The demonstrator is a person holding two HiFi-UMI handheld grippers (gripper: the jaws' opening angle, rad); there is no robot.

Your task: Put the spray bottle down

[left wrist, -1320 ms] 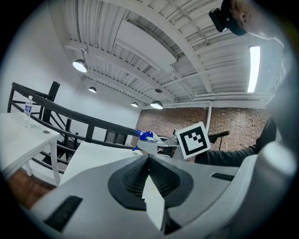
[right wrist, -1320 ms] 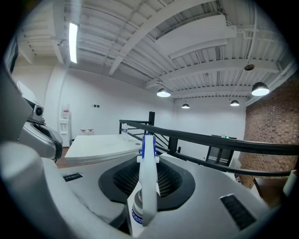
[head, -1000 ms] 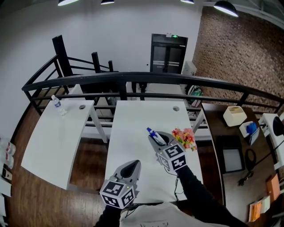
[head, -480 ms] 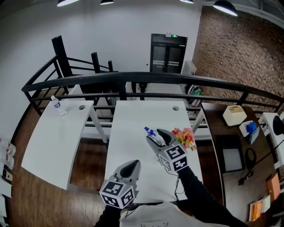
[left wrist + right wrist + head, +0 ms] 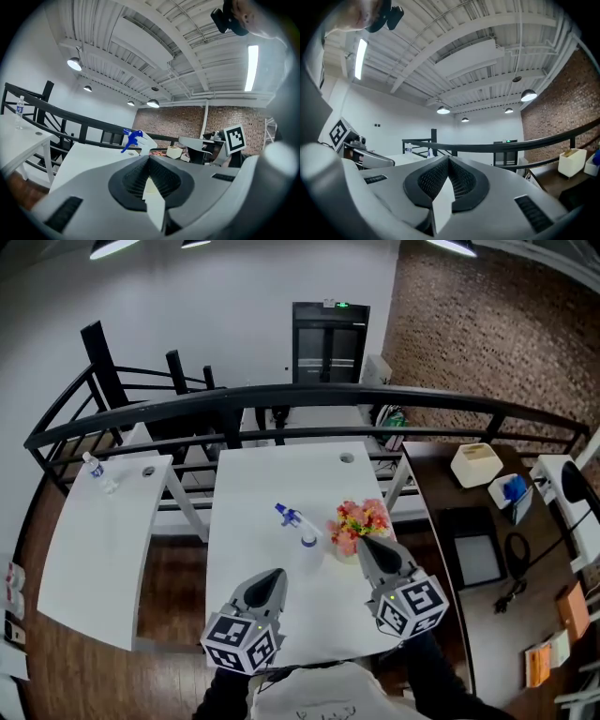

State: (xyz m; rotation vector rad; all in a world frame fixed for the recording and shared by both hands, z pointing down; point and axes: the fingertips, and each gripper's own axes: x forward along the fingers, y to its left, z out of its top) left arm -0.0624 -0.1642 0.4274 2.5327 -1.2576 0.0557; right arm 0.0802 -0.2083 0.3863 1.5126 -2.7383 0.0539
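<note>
Jaws of both grippers are closed and empty. Spray bottle [image 5: 298, 527] rests on white table [image 5: 253, 486], flowers [image 5: 358, 518] at its 3 o'clock, left gripper [image 5: 275, 576] at 7, right gripper [image 5: 365, 544] at 4.

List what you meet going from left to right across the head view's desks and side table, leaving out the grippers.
water bottle → spray bottle → flowers → white box

overhead plus two seemingly level table [image 5: 251, 486] views
</note>
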